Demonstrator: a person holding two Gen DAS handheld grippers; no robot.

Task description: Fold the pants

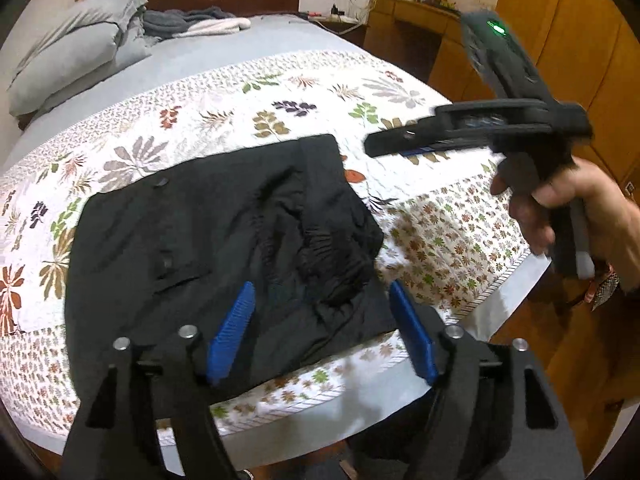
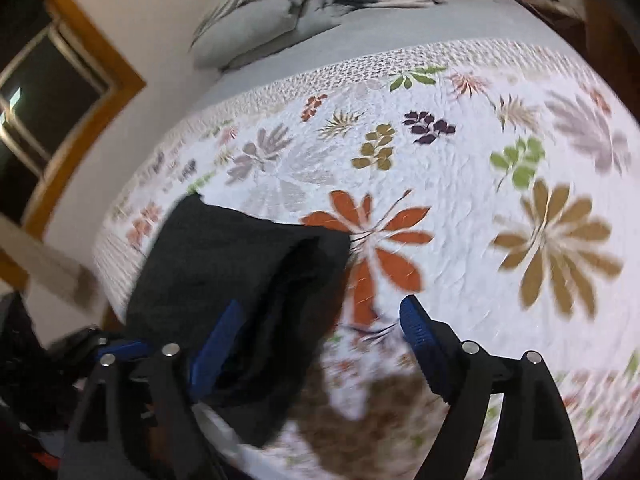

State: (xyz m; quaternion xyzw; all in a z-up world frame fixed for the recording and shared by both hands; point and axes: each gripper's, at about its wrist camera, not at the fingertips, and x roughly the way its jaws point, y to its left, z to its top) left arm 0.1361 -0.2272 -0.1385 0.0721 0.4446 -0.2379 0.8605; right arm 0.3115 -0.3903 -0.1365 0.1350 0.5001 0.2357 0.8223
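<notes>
Left gripper [image 1: 322,330]: fingers apart, nothing between them, hovering over near edge of black pants [image 1: 224,236]. Pants lie folded in a rough block on the leaf-print quilt [image 1: 440,236], near the bed's front edge. Right gripper [image 2: 316,344]: fingers apart too, above quilt just right of pants. Further back: grey pillows [image 1: 76,52] w/ heaped clothes at bed's head; wood cabinets [image 1: 568,40] behind.

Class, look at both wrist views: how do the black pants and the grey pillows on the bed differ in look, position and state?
The black pants lie folded in a flat bundle at the near edge of the bed, on the floral quilt; the grey pillows sit stacked at the far head end, on the plain grey sheet. The pants are dark and creased; the pillows are pale and puffy. Both are soft and rest free of either tongs.
</notes>
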